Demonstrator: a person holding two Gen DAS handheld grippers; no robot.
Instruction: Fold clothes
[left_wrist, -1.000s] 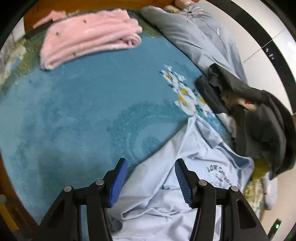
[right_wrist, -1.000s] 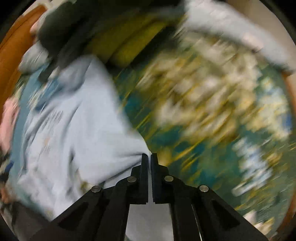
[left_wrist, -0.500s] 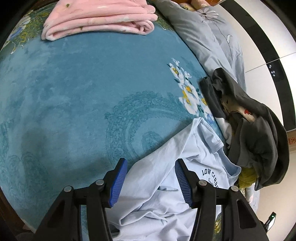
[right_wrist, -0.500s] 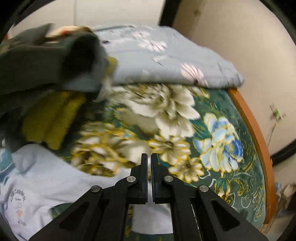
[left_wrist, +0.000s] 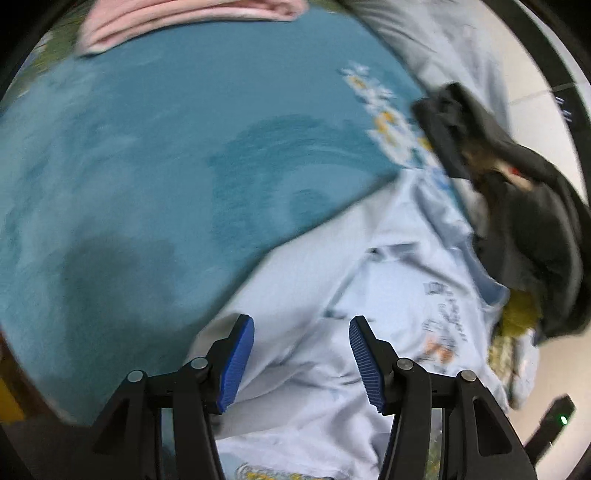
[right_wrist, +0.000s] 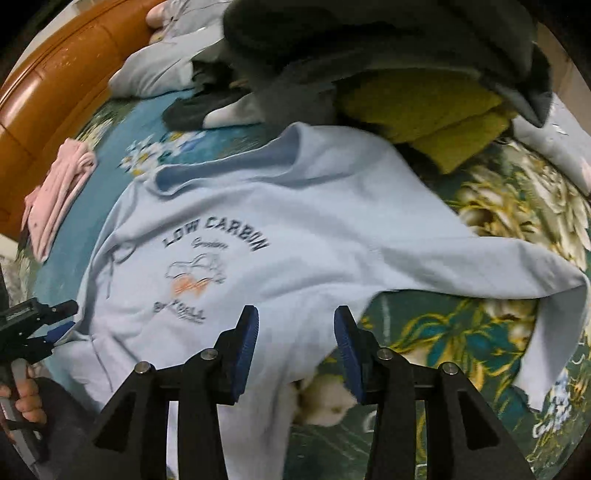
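Left wrist view first: our left gripper (left_wrist: 301, 363) hangs with jaws spread and empty over the crumpled near edge of the pale blue sweatshirt (left_wrist: 373, 295), likely lining up a hem grab. The teal bedspread (left_wrist: 177, 155) lies bare to its left, with the pink folded garment (left_wrist: 177, 22) parked far off. On to the right wrist view: the sweatshirt (right_wrist: 280, 236) lies print up on the bed, one sleeve (right_wrist: 517, 273) flung out right. Our right gripper (right_wrist: 295, 341) hovers over the lower hem, jaws spread, gripping nothing. The dark clothes pile (right_wrist: 369, 51) and a yellow garment (right_wrist: 424, 110) crowd the collar, so we'd fold toward ourselves.
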